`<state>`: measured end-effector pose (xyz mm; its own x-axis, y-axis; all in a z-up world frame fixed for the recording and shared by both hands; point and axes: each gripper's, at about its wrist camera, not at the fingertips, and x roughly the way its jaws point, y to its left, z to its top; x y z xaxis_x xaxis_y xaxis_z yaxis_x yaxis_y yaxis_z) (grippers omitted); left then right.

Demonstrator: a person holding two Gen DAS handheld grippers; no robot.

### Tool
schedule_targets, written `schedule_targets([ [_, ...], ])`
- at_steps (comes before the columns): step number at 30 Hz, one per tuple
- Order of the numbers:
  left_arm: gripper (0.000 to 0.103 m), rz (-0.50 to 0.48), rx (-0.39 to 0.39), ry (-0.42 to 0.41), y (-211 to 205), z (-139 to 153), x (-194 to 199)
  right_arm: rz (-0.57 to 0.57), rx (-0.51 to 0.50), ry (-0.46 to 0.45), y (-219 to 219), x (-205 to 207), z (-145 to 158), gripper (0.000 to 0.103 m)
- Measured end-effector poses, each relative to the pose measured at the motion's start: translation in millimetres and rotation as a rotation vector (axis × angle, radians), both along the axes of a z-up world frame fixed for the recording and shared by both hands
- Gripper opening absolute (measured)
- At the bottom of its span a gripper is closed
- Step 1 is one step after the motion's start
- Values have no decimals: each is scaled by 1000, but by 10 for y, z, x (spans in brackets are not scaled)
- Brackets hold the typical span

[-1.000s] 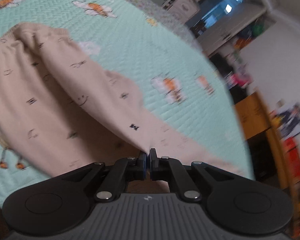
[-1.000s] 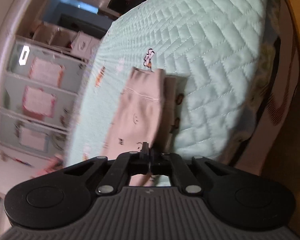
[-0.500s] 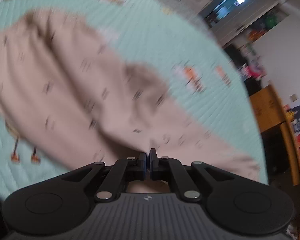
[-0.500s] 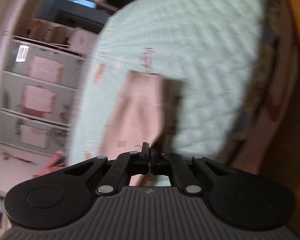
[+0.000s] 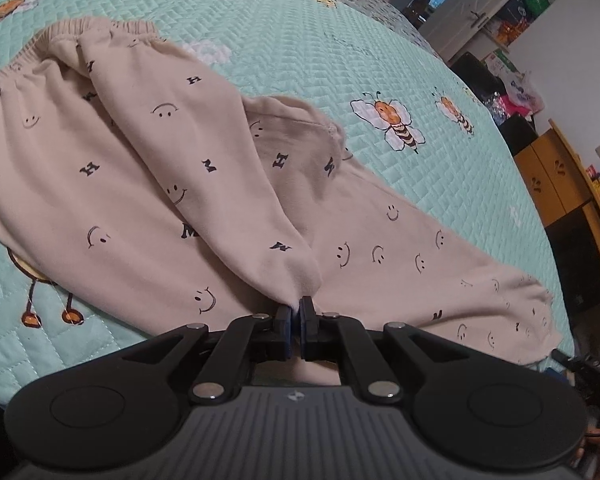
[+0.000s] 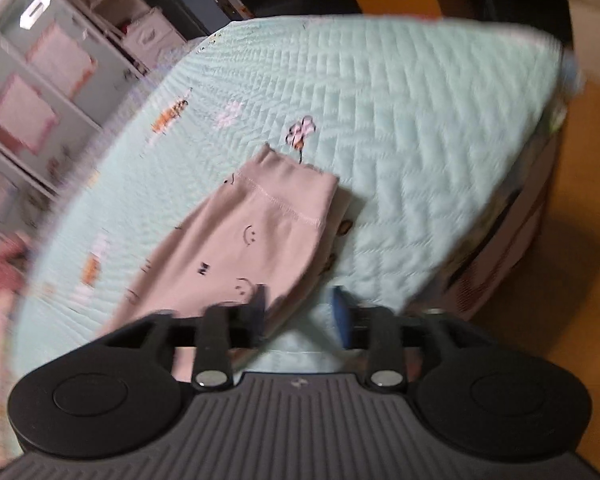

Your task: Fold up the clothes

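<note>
In the left wrist view, the left hand-held gripper [image 5: 296, 312] has its fingers pressed together on a pinch of the beige trousers [image 5: 148, 168], which are printed with small smiley faces and letters. From the pinch a raised ridge of fabric runs forward and to the left, toward the elastic waistband [image 5: 96, 26] at the far left. The rest of the trousers lies spread on the bed [image 5: 300, 52], whose mint quilted cover carries bee pictures. One leg stretches off to the right of the gripper, its cuff [image 5: 536, 312] near the bed's edge. Beyond the bed on the right stand a wooden cabinet [image 5: 556, 176] and cluttered shelves.

In the right wrist view, which is blurred, the right hand-held gripper [image 6: 300, 312] has its fingers spread apart and grips nothing. A trouser leg [image 6: 236, 248] lies on the mint cover ahead and slightly left of the fingers, with its hemmed cuff [image 6: 288, 176] at the far end. The near end of the leg reaches the left finger [image 6: 256, 312]; whether it touches cannot be told. White shelving [image 6: 40, 92] stands at the far left.
</note>
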<state>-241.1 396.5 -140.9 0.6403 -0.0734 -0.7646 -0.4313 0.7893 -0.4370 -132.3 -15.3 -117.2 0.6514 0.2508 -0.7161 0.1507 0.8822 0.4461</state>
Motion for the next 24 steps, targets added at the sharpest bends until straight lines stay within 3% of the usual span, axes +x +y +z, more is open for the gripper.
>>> schedule_targets([
  [4,3,-8,11,15,-25,19,-1,44,-128,-25,74,-116,165,50],
  [11,8,-7,-26,38,23,49,-96,132,-303,-58,555,-134,512,64],
  [13,13,-11,-36,41,46,53,-147,156,-331,-63,712,-134,590,69],
  [20,18,-20,-32,30,186,119,-358,297,-386,-113,1399,-107,824,69],
  [24,29,10,-10,14,359,168,-500,441,-387,-119,2005,-79,793,69],
])
